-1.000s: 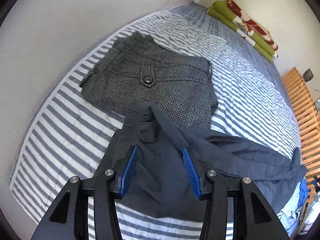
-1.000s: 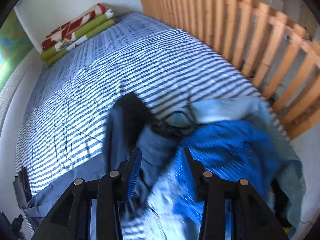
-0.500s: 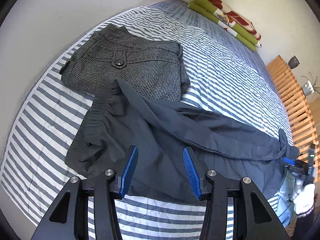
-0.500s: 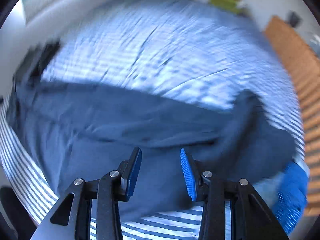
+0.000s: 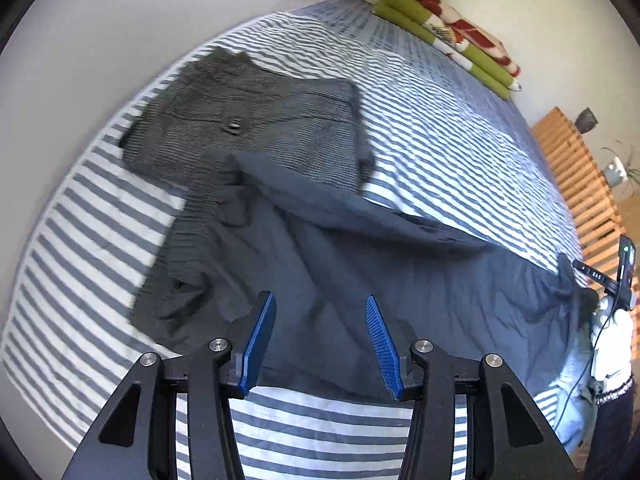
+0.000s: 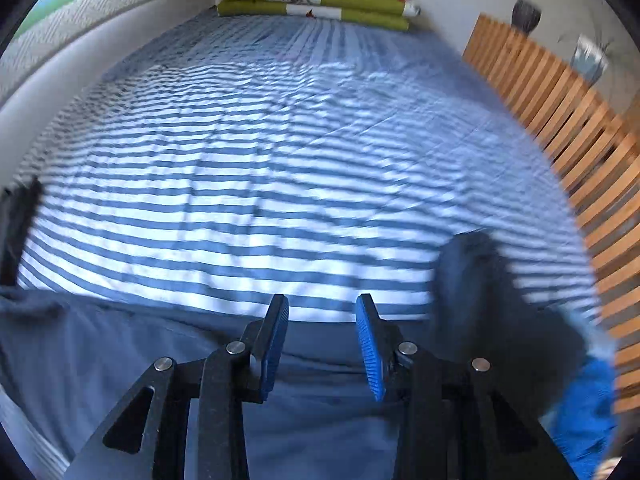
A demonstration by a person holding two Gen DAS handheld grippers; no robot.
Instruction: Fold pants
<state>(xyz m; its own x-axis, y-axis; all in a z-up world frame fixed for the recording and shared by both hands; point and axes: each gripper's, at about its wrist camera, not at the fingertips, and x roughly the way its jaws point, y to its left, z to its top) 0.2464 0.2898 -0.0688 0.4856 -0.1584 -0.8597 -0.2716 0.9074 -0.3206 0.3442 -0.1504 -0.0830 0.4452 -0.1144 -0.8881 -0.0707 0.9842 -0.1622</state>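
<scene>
Left wrist view: dark blue pants [image 5: 340, 264] now lie spread across the striped bed [image 5: 440, 148], waistband at 9 o'clock, legs running out to 3 o'clock. A second ago they were bunched right under the left gripper [image 5: 320, 344]; since then the cloth has been drawn out long. Left fingers [image 5: 260, 344] stand apart over the seat area, nothing pinched between them.

Waistband corner overlaps the folded grey houndstooth pants [image 5: 248, 132] at 11 o'clock.

Right wrist view: right gripper [image 6: 322, 344] has swung from the blue clothes pile [image 6: 588, 404] at 4 o'clock to over the pant leg [image 6: 160, 352]. Fingers apart, no cloth between them; opening has narrowed a bit over the last second. Leg end [image 6: 480, 280] at 3 o'clock is blurred and still rumpled.

Read: layout is nearly done, fold not started. Likely next: flatten the cuffs, clear the grey pair, then lay one leg over the other.
</scene>
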